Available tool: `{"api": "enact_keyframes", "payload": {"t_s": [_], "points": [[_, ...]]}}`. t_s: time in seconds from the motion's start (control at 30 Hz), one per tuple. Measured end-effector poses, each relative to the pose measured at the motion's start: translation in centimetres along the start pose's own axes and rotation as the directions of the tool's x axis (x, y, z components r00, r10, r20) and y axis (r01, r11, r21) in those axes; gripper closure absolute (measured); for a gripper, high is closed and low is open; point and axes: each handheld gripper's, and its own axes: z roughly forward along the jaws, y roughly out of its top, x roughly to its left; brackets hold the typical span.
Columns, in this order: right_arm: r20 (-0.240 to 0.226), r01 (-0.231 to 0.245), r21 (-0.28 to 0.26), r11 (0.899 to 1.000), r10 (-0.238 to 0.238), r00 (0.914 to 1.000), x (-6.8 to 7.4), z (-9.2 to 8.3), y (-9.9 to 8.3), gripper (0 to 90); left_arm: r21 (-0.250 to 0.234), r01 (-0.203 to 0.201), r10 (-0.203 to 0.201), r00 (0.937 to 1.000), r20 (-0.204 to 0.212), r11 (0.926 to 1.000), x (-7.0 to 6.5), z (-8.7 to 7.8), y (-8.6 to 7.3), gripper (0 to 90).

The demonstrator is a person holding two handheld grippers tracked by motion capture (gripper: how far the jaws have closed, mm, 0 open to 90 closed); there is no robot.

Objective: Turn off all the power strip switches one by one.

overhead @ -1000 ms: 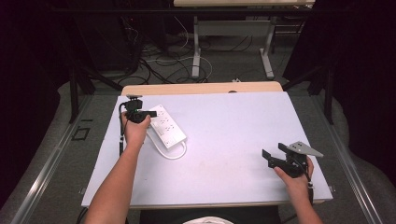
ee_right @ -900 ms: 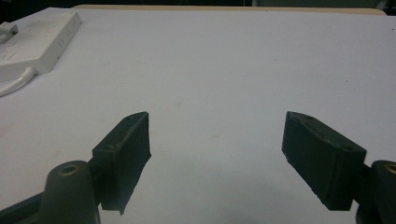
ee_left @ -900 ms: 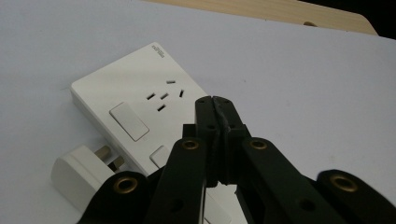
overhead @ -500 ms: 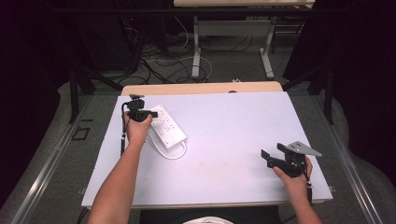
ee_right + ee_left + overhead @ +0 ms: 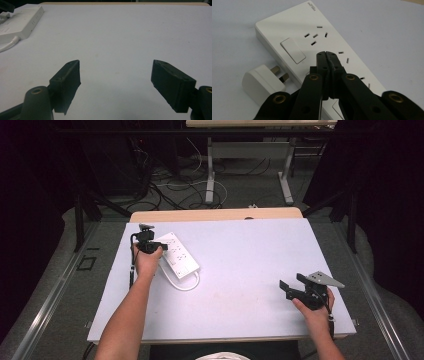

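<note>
In the left gripper view the left gripper (image 5: 326, 53), its black jaws pressed together on nothing, covers the middle of the long white plastic power strip (image 5: 312, 45), whose near end is cut off; whether the tips touch it cannot be told, and the white three-pin plug (image 5: 260, 83) lies just beside the strip. The right gripper (image 5: 116, 77) hovers with jaws spread wide over bare surface, well apart from the strip. The pale lilac tabletop (image 5: 250, 265) stands on grey carpet with tangled dark cables (image 5: 165, 185) and table legs behind it, in a dim room.
</note>
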Motion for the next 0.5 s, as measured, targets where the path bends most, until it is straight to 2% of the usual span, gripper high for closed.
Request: {"api": "enact_keyframes", "payload": {"t_s": [0.17,0.23,0.33,0.5], "points": [[0.000,0.004,0.000,1.000,-0.004,1.0000,-0.01,-0.02,0.02,22.9,0.002,0.006,-0.006,1.0000,-0.004,1.0000,0.13,0.16,-0.05,90.0],[0.005,-0.007,0.001,1.000,0.007,1.0000,0.05,-0.07,0.01,22.9,0.001,0.023,-0.023,0.9997,0.000,0.9997,0.10,0.29,-0.12,90.0],[0.005,-0.003,0.002,1.000,0.003,1.0000,-0.05,-0.12,0.01,22.9,0.014,0.010,-0.010,0.9999,-0.006,0.9998,0.25,0.39,-0.19,90.0],[0.001,0.003,-0.007,1.000,-0.003,1.0000,-0.10,-0.11,0.02,22.9,0.007,0.035,-0.035,0.9993,0.012,0.9994,0.51,0.58,-0.46,90.0]]}}
